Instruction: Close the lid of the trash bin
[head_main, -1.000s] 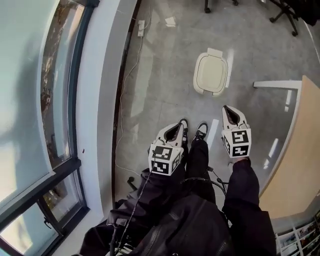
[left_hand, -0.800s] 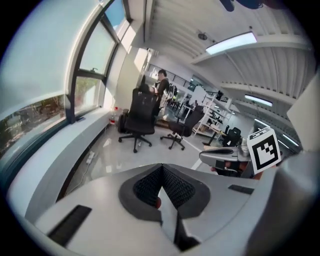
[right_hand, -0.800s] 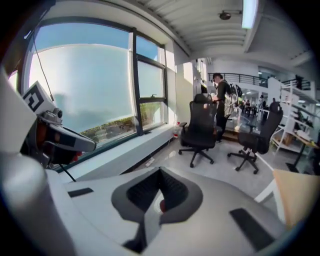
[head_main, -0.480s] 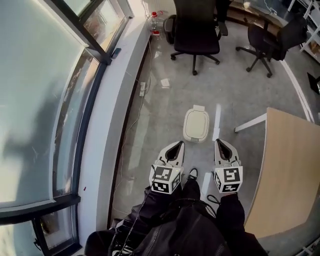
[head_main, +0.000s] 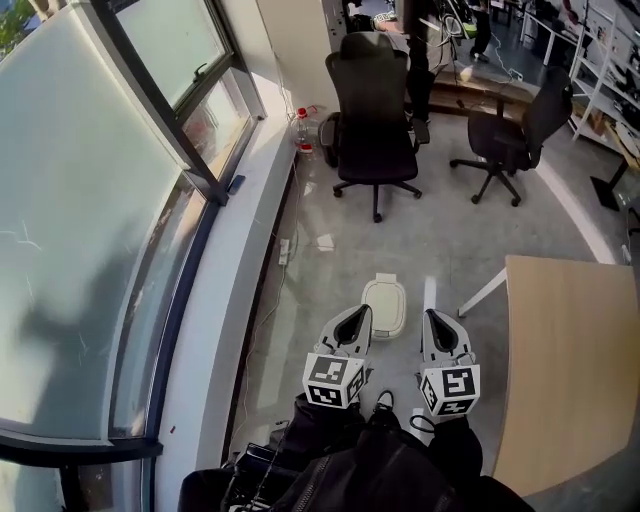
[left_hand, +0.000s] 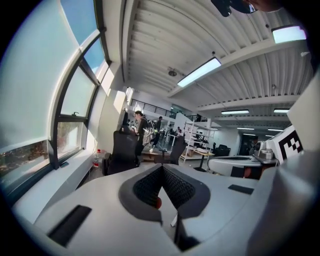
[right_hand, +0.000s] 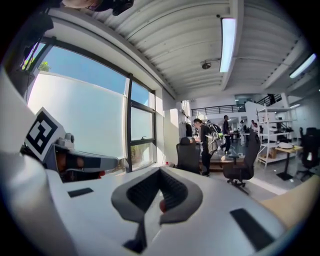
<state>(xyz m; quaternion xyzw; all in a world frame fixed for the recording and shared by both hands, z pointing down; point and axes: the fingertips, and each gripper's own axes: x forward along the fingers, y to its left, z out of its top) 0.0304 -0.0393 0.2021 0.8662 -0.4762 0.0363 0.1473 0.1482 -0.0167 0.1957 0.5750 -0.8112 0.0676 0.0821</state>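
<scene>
Judging the cream plastic trash bin (head_main: 384, 303) already lidded, I hold left tongs (head_main: 358, 314) and right tongs (head_main: 433, 318) pressed together, empty, clear.

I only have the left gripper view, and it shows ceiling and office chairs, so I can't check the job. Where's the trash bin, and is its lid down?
Observer: In the head view, the trash bin stands on the floor just ahead of the left gripper. Its lid lies flat on top and looks closed.
Operator: Is the right gripper carrying anything?
Observer: No. The right gripper view shows the right gripper with its jaws together and nothing between them.
Operator: What's beside the bin?
Observer: A wooden table stands to its right, apart from it.
</scene>
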